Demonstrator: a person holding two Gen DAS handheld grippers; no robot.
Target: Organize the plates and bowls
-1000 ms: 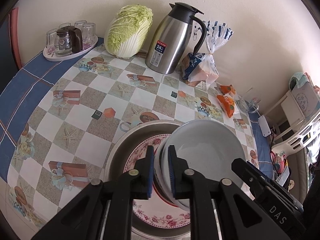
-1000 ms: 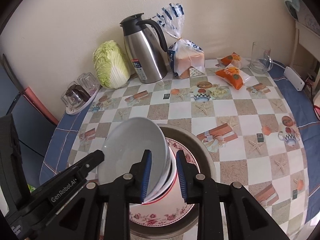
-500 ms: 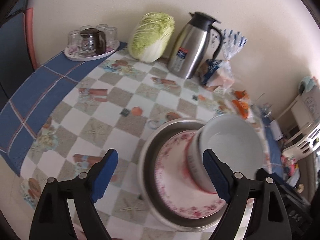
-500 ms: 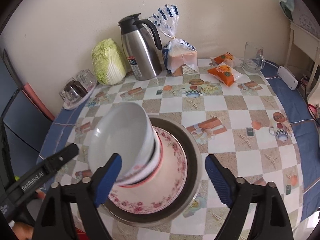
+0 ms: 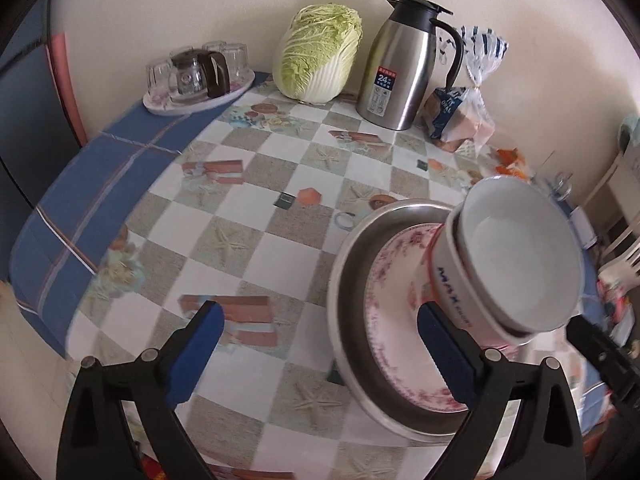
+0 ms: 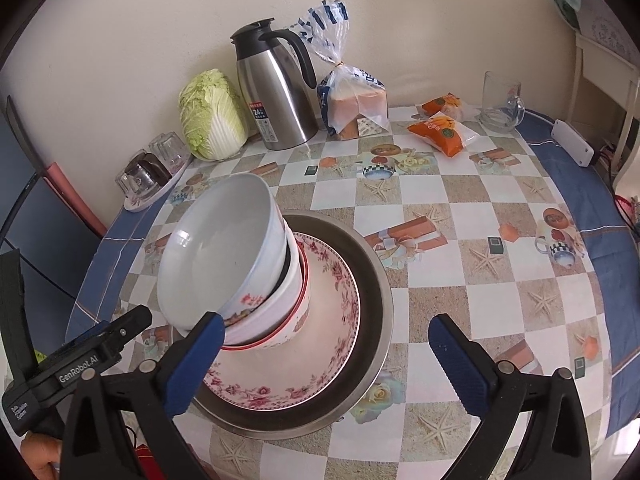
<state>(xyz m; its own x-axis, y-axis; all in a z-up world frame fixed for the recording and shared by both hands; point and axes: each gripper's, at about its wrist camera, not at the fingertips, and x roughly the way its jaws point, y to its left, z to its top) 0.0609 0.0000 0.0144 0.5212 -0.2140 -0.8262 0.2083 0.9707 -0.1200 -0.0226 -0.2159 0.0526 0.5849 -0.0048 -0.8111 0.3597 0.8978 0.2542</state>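
Note:
A stack of white bowls [image 6: 224, 256] stands on a floral plate [image 6: 320, 320] inside a wide steel basin [image 6: 380, 292] on the checkered table. The same stack [image 5: 516, 260], plate [image 5: 396, 264] and basin [image 5: 352, 248] show at the right of the left wrist view. My left gripper [image 5: 324, 348] is open and empty, pulled back to the left of the basin. My right gripper [image 6: 324, 356] is open and empty above the plate's near side. The top bowl leans to one side in the stack.
At the back stand a steel thermos [image 6: 276, 92], a cabbage [image 6: 212, 116], a bread bag [image 6: 352, 100], a tray of glasses [image 5: 196, 76], orange snack packs [image 6: 440, 128] and a glass mug [image 6: 500, 100]. A white box [image 6: 572, 148] lies at the right edge.
Both grippers opened and let go of the bowl stack, then drew back. The left gripper moved away to the left, so the basin now sits at its right.

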